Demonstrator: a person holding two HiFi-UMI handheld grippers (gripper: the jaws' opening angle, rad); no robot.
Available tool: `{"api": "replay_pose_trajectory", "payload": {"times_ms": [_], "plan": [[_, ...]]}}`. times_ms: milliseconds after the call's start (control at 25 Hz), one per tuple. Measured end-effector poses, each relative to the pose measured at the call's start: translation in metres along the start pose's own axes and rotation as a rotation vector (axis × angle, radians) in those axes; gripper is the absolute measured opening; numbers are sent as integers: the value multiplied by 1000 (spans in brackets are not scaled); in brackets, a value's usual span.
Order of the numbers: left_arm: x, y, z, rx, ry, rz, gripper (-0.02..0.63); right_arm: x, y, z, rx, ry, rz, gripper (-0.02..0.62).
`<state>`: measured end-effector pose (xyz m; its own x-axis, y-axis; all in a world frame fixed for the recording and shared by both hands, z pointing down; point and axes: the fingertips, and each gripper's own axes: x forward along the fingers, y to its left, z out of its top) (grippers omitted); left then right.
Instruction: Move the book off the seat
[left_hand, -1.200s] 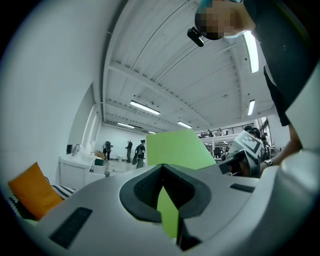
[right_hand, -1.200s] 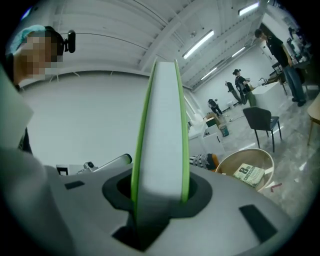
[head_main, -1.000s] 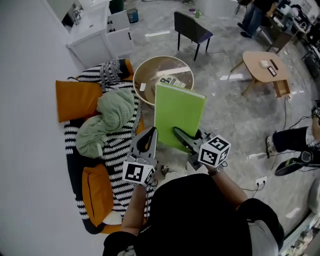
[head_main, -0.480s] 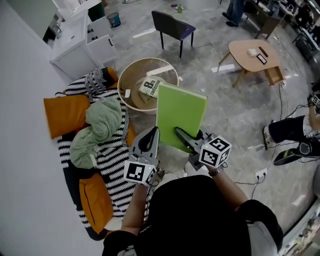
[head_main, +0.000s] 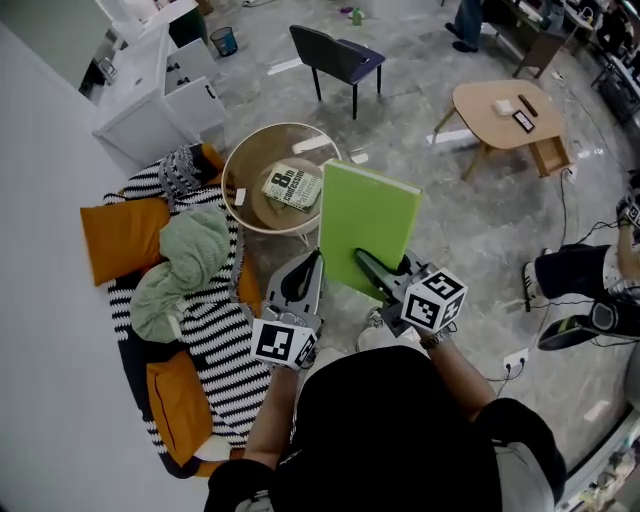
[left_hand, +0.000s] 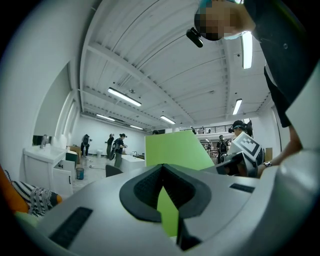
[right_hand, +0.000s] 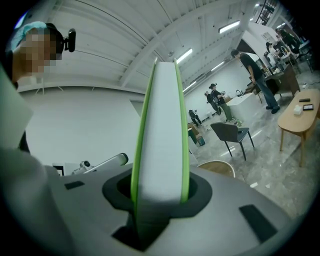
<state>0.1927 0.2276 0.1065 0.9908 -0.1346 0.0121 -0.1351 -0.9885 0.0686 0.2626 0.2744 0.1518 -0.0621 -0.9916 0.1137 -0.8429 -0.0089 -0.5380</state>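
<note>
A thick book with a bright green cover (head_main: 368, 225) stands upright in the air over the floor, between the seat and the round table. My right gripper (head_main: 372, 268) is shut on its lower edge. In the right gripper view the book's white page edge (right_hand: 162, 125) runs up from between the jaws of my right gripper (right_hand: 160, 197). My left gripper (head_main: 308, 262) hangs just left of the book with its jaws together and nothing in them. In the left gripper view the green cover (left_hand: 177, 150) shows beyond my left gripper (left_hand: 162, 172).
The striped low seat (head_main: 200, 330) lies at the left with orange cushions (head_main: 122, 238) and a green blanket (head_main: 180, 265). A round side table (head_main: 238, 160) ahead holds another book (head_main: 292, 187). Farther off are a dark chair (head_main: 335, 58), a wooden table (head_main: 505, 110) and a white cabinet (head_main: 160, 85). A person's legs (head_main: 580, 275) are at the right.
The seat and the round table have slid left in the head view. The green book stays upright in my right gripper. The left gripper keeps its place beside it.
</note>
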Motion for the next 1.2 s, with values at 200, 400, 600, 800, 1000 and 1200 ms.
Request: {"api": "replay_pose_trajectory", "payload": {"times_ms": [200, 400, 600, 800, 1000, 1200], "plan": [[30, -13, -6, 2, 6, 15, 8, -13, -29, 13, -5, 2, 5, 130], [58, -25, -8, 10, 10, 4, 8, -24, -55, 26, -12, 5, -7, 130], [80, -34, -13, 12, 13, -36, 8, -34, -76, 28, -2, 6, -46, 130], [102, -28, -12, 19, 20, -64, 8, -28, -91, 37, 4, 2, -72, 130], [127, -9, -17, 12, 20, -87, 8, -11, -110, 44, 3, 5, -100, 130], [159, 18, -20, 1, 27, -103, 8, 16, -135, 58, 12, 23, -125, 130]]}}
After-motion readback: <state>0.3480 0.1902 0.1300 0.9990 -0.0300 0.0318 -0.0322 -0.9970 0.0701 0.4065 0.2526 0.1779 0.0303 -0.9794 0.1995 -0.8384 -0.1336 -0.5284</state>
